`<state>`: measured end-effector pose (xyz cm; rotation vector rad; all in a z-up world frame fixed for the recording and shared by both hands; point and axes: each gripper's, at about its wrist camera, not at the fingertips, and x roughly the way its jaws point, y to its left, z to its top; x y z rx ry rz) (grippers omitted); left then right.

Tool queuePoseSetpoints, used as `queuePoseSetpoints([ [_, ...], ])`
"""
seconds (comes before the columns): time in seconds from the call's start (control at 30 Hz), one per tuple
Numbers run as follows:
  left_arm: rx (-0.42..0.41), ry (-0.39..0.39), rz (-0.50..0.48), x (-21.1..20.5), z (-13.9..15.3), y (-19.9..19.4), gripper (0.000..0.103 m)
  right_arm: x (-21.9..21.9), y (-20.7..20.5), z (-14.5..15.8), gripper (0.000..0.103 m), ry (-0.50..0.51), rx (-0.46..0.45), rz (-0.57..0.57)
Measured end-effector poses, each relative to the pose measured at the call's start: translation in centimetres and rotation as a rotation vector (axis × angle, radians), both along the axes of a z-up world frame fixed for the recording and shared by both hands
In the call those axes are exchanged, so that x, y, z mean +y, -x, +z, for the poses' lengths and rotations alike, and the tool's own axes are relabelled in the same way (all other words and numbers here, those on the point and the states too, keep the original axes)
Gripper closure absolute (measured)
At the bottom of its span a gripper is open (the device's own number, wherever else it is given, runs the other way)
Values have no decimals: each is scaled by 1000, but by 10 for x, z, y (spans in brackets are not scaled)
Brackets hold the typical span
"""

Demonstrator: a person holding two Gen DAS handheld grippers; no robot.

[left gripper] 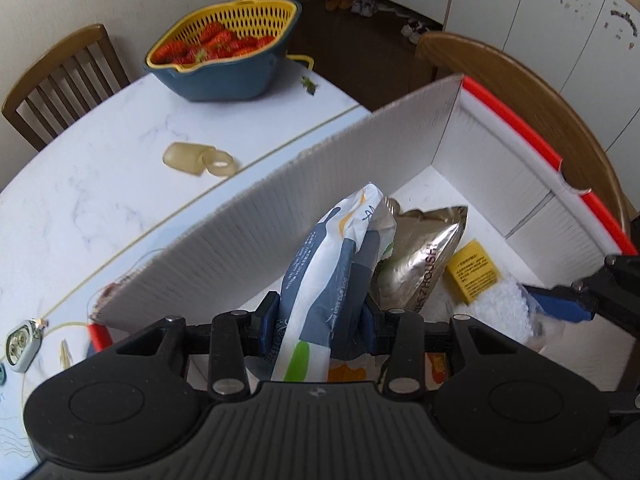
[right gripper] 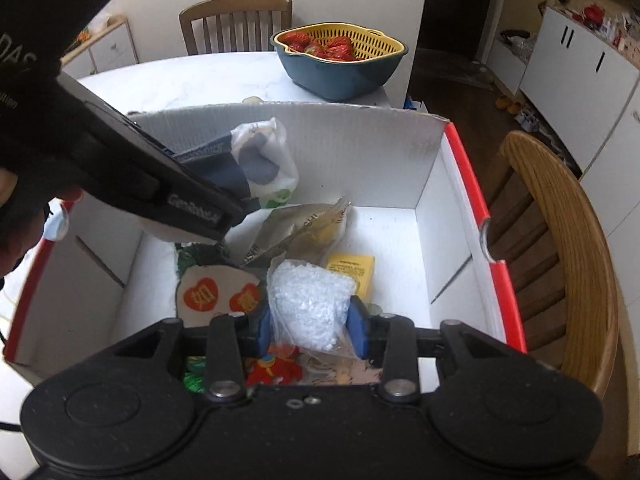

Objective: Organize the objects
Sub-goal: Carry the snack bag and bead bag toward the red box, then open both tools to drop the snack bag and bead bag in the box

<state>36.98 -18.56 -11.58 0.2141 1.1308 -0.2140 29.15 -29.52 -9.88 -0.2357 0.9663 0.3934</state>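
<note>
A white cardboard box with red rims (left gripper: 348, 184) (right gripper: 360, 152) stands on the marble table. My left gripper (left gripper: 320, 316) is shut on a blue-and-white soft pack (left gripper: 320, 272) and holds it over the box; the pack also shows in the right wrist view (right gripper: 260, 160). My right gripper (right gripper: 312, 324) is shut on a clear bag of white beads (right gripper: 308, 304) inside the box; the bag also shows in the left wrist view (left gripper: 500, 308). A silver foil pouch (left gripper: 424, 256) (right gripper: 296, 228), a yellow packet (left gripper: 474, 272) (right gripper: 354, 272) and a printed red-and-white bag (right gripper: 216, 296) lie on the box floor.
A blue bowl with a yellow strainer of strawberries (left gripper: 228, 52) (right gripper: 340, 60) stands at the table's far end. A translucent cap piece (left gripper: 200, 160) lies on the table (left gripper: 100, 184) left of the box. Wooden chairs (left gripper: 60, 80) (right gripper: 560, 248) stand around the table.
</note>
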Motion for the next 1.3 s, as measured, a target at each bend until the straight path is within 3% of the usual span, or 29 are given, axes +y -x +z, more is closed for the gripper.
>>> queuePoseSetpoints([
  [0.53,60,8,-10,3,-23,-5,63,20,-20,-7,65,41,13,75],
  [0.67,72,52,13,9,-21,-7,55,18,-21,-6,59,35,14,83],
  [0.8,44,54,1,11,-14,-1,41,14,-18,-3,55,20,14,83],
  [0.97,19,77,-10,13,-4,8,40,12,-12,4,45,4,0,83],
  [1.3,-55,150,4,34,25,35,40,0,3,23,36,-63,-23,39],
])
